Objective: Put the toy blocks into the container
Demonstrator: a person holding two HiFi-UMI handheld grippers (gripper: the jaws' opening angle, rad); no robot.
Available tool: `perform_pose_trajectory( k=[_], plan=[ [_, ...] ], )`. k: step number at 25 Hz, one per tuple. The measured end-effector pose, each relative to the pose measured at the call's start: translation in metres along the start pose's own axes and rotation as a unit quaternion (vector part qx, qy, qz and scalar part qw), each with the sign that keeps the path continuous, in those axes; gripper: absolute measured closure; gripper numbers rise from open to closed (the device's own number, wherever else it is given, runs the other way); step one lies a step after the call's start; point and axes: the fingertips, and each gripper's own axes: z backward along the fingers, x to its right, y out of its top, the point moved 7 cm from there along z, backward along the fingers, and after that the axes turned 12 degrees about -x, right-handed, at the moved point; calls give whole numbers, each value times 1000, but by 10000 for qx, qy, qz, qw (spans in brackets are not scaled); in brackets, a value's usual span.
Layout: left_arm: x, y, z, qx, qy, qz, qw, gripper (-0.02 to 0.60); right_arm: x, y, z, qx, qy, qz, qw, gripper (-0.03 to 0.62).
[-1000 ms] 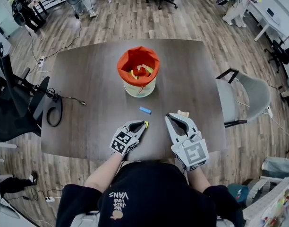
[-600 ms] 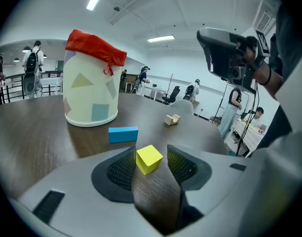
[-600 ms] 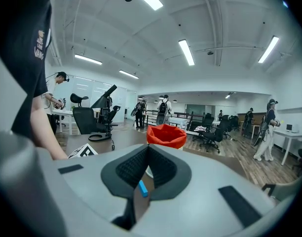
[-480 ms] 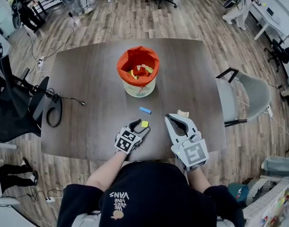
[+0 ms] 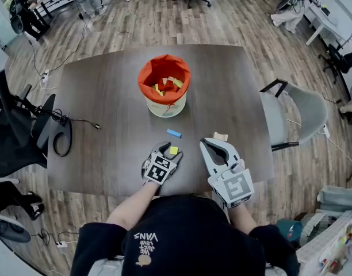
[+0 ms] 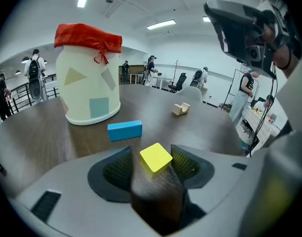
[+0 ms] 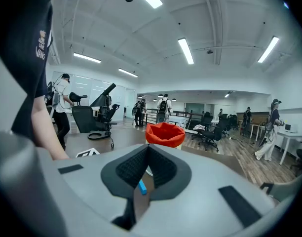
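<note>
Three blocks lie on the table [image 5: 107,108]. The left gripper [image 5: 169,149] has just opened its jaws and straddles the yellow block [image 6: 155,158] without pressing on it. The right gripper [image 5: 216,144] is closed and empty. The pickup step is in hand. Next move, by judgement: close on the block, then carry it to the container [image 5: 142,76].

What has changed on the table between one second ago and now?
The left gripper moved forward and down; its jaws have just been opening and now stand open around the yellow block, not gripping it. The right gripper stayed shut and still. The blue block, beige block and container did not move.
</note>
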Motion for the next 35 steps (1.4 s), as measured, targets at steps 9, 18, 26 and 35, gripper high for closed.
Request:
perform_pose_trajectory(
  k=[9, 18, 26, 35],
  plan=[
    [0, 0, -5, -306, 107, -208, 9993, 382, 3, 5, -2, -112, -6, 7, 9999, 576],
    [-9, 0, 5, -36, 76, 123, 9999, 383, 6, 0, -7, -56, 31, 16, 10000, 576],
    [-18, 29, 48, 853, 140, 410, 9954, 383, 2, 11, -13, 31, 242, 55, 9997, 576],
    [-23, 74, 99, 1816, 97, 306, 9828, 383, 0, 17, -21, 105, 265, 129, 9995, 576]
  ],
)
